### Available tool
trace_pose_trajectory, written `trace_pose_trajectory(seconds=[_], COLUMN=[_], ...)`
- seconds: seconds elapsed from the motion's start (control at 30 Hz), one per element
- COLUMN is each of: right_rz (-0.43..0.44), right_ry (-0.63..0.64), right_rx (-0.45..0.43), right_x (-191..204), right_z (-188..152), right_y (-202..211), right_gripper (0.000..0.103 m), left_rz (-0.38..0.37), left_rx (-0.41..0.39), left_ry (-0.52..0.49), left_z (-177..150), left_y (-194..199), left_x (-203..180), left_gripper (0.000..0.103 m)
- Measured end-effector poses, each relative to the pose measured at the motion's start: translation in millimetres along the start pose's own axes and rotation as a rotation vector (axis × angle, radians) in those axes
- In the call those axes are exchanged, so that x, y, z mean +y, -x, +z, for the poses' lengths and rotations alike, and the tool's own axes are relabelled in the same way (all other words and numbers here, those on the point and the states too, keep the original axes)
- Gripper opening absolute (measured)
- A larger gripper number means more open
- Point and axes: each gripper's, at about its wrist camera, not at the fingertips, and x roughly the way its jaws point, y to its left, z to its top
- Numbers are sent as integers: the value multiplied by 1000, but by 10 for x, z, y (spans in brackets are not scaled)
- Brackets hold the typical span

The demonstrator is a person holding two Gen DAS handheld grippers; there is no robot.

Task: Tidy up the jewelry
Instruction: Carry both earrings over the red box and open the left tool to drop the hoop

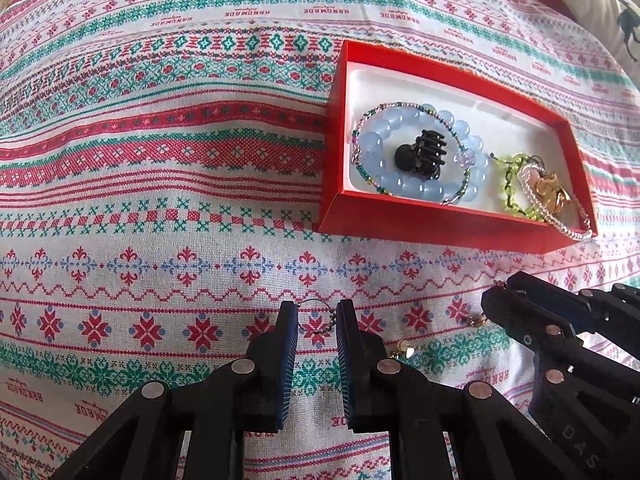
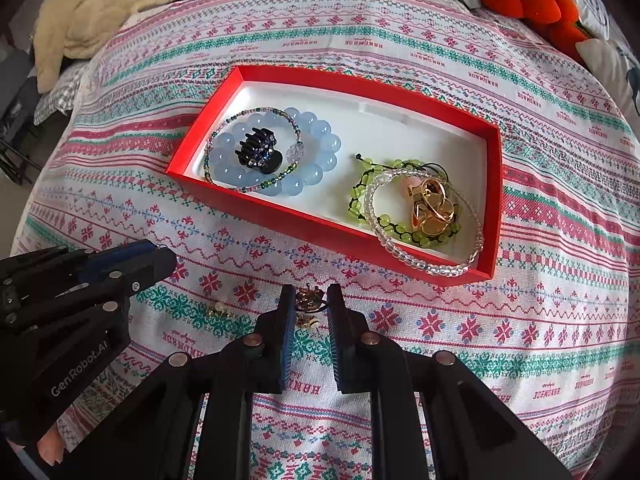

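Note:
A red box [image 1: 404, 222] [image 2: 280, 220] with a white liner lies on the patterned cloth. It holds a blue bead bracelet [image 1: 374, 146] [image 2: 320, 148], a black hair claw [image 1: 422, 156] [image 2: 258, 150], a green bead bracelet [image 2: 356, 190], a clear bead bracelet [image 2: 416, 258] and gold rings [image 2: 434, 210]. My left gripper [image 1: 317, 316] is open around a thin wire ring with small beads [image 1: 320, 312] on the cloth. My right gripper [image 2: 308, 300] is open around a small gold earring [image 2: 307, 299]. A second gold piece [image 2: 308, 322] lies between its fingers.
Another gold earring with a pearl [image 2: 218, 311] [image 1: 404, 350] lies on the cloth between the two grippers. Plush toys [image 2: 532, 4] and a beige blanket [image 2: 100, 8] line the far edge of the bed.

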Motion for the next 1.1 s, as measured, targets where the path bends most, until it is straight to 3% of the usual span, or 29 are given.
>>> trace_pose_trajectory(seconds=[0.4,0.67,0.87,1.1], right_rz=[43,58,67,79], right_ry=[-10,-94,-142,-182], right_rx=[-95,-159,-201,-190], right_x=[-80,-373,-637,-782], right_z=[-9,91,182,251], right_y=[493,709,718,562], right_gripper=[16,16,16,16], left_rz=[-10,-59,-94,-108], left_rx=[-75,-163,-212,-230], left_ry=[12,55,49,29], left_z=[11,152,300,379], left_y=[314,447,375,225], left_x=[45,38,-90,-280], left_gripper=[14,14,14,14])
